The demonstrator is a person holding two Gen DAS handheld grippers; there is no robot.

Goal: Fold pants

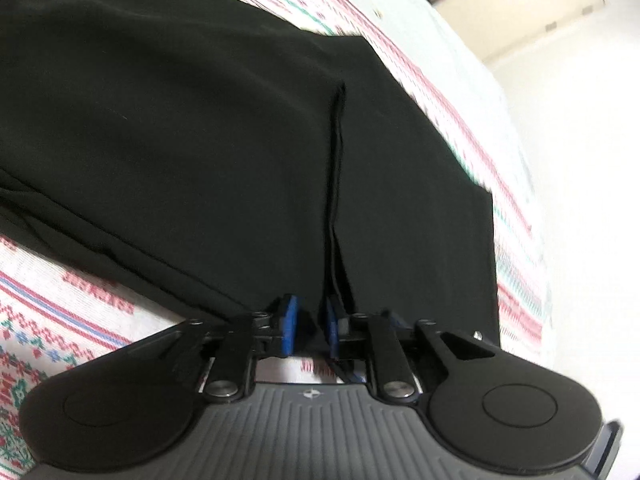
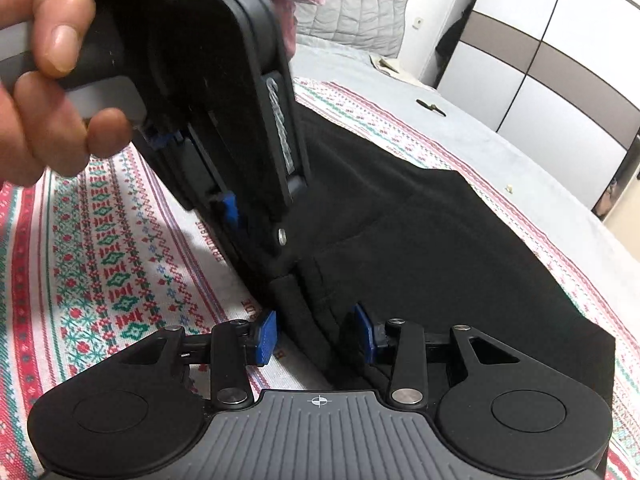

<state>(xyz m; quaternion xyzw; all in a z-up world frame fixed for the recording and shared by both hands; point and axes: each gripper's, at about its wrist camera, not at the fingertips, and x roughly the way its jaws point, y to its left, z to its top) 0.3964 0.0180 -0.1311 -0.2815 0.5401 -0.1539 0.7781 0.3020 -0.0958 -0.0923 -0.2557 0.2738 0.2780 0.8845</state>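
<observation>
Left wrist view: black pants (image 1: pixel 200 140) fill the frame's centre and left, lying on a patterned cloth (image 1: pixel 60 320). The left gripper (image 1: pixel 312 328) has its blue pads slightly apart, a fabric edge running between them; whether they pinch it, I cannot tell. Right wrist view: the right gripper (image 2: pixel 316 336) is spread around a fold at lower centre, not pressing. A hand (image 2: pixel 44 72) at upper left holds the other gripper.

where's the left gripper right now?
In the right wrist view the left gripper is upper left, held by a hand, its tips at the black pants' edge on the patterned blanket.
</observation>
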